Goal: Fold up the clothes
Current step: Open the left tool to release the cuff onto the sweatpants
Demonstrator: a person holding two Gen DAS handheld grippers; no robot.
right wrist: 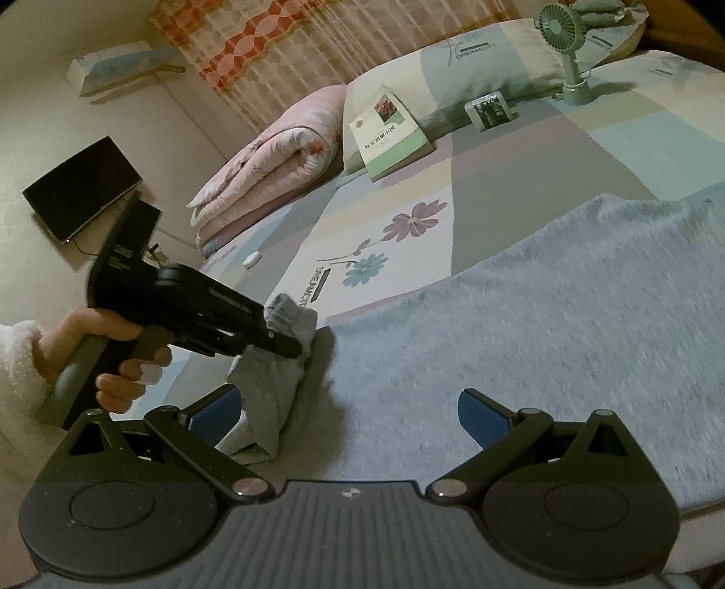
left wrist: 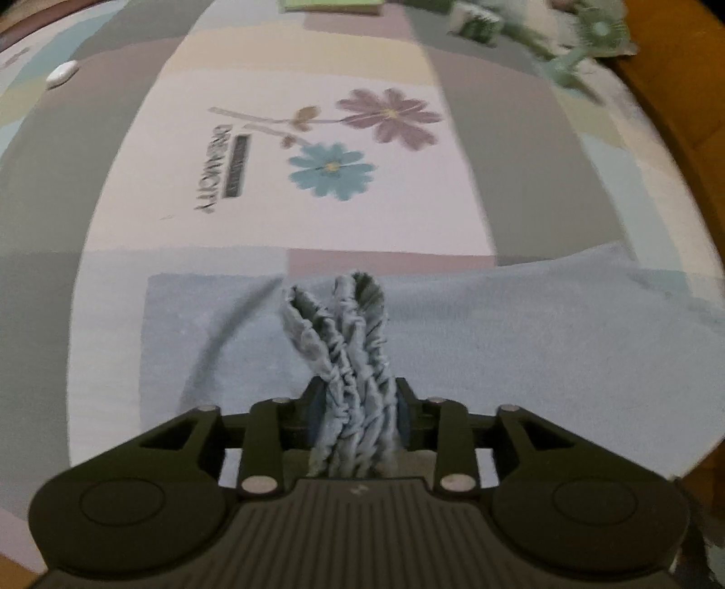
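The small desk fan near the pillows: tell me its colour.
The fan is pale mint green, clearest in the right wrist view.

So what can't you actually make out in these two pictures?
- Left wrist view: what garment the blue fleece is; the bottom frame edge cuts it off.
- Left wrist view: the fan is motion-blurred.
- Right wrist view: the book's title is too small.
- Right wrist view: the left hand-held gripper's pads, hidden by bunched cloth.
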